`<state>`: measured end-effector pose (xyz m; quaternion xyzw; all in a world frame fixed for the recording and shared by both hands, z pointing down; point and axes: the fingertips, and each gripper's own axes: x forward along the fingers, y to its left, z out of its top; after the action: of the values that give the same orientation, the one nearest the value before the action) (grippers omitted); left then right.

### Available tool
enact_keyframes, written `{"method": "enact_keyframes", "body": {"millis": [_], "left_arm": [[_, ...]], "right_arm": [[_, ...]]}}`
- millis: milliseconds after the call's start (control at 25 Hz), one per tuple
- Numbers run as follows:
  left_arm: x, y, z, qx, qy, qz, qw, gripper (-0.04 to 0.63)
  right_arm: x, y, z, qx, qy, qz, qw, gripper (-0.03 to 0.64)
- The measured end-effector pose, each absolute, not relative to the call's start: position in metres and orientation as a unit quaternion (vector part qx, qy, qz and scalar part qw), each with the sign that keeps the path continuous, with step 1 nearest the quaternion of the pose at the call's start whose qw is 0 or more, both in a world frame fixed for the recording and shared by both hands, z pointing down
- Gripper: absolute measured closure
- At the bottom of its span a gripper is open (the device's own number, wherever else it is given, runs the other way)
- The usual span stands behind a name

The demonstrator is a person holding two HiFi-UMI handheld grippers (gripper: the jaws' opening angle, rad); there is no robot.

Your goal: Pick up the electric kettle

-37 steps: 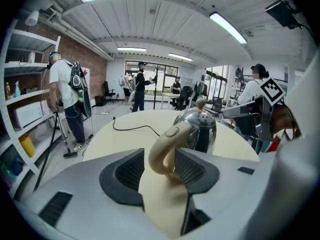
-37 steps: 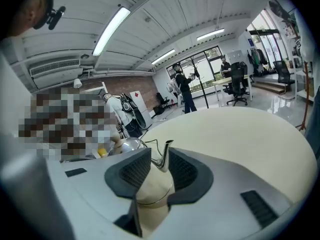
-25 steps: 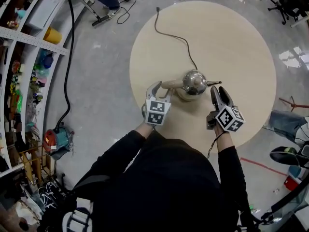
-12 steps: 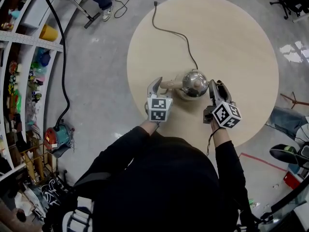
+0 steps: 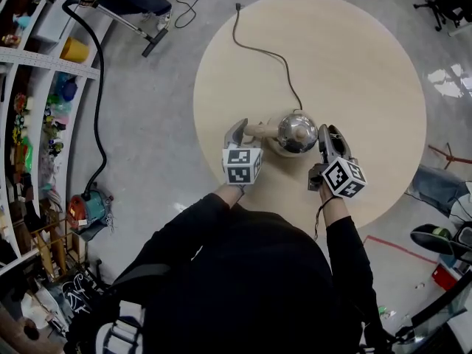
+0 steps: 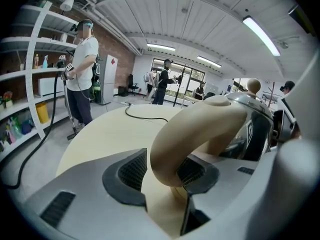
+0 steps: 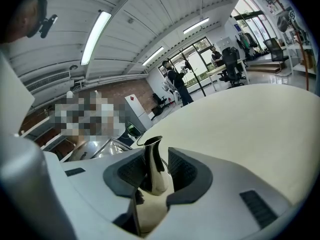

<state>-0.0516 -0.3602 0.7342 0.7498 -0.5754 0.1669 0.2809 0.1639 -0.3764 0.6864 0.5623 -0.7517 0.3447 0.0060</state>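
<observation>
The kettle (image 5: 297,130) stands upright on the round table (image 5: 354,65), a little toward 6 o'clock from the table's middle. In the head view its long axis runs 9 to 3 o'clock: the pale handle (image 5: 258,130) sticks out at 9 o'clock and the thin spout (image 5: 318,127) points to 3 o'clock. The cord (image 5: 265,54) leaves the base at 12 o'clock and trails off toward 11 o'clock.

The left gripper (image 5: 247,133) sits at the 9 o'clock end with its jaws apart and the loop of the handle between them. In the left gripper view the handle lies against the pad at 3 o'clock, while bare table shows between it and the other pad (image 6: 132,171), so I judge there is no squeeze yet. The right gripper (image 5: 329,137) sits at the 3 o'clock end. Its jaws have just been closing and now stand partly open, with the spout (image 7: 152,166) upright in the gap, close to both pads but not clearly pinched.

Both grippers are about equally near, one at each end. The handle is the stronger hold, so the lift should turn on the left jaws closing across it. Both forearms reach in from 6 o'clock, and the grippers tilt gently down toward the table
</observation>
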Motion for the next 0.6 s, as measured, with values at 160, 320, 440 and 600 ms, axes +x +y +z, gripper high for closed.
{"method": "enact_keyframes", "body": {"millis": [160,320,440,600], "left_arm": [[-0.0486,-0.359,0.7365,0.747,-0.568,0.15,0.31,0.449],[-0.0463,-0.3591,0.737,0.749,-0.565,0.158,0.308,0.465],[-0.0457,-0.3571,0.7369,0.748,-0.564,0.167,0.307,0.465],[-0.0459,-0.3578,0.7355,0.747,-0.562,0.169,0.312,0.464]], "right_arm": [[0.1616,-0.3764,0.6861,0.561,-0.752,0.345,0.008,0.511],[0.1616,-0.3765,0.6865,0.563,-0.752,0.342,0.022,0.515],[0.1619,-0.3749,0.686,0.565,-0.751,0.34,0.028,0.517],[0.1611,-0.3759,0.683,0.56,-0.754,0.344,0.017,0.517]]}}
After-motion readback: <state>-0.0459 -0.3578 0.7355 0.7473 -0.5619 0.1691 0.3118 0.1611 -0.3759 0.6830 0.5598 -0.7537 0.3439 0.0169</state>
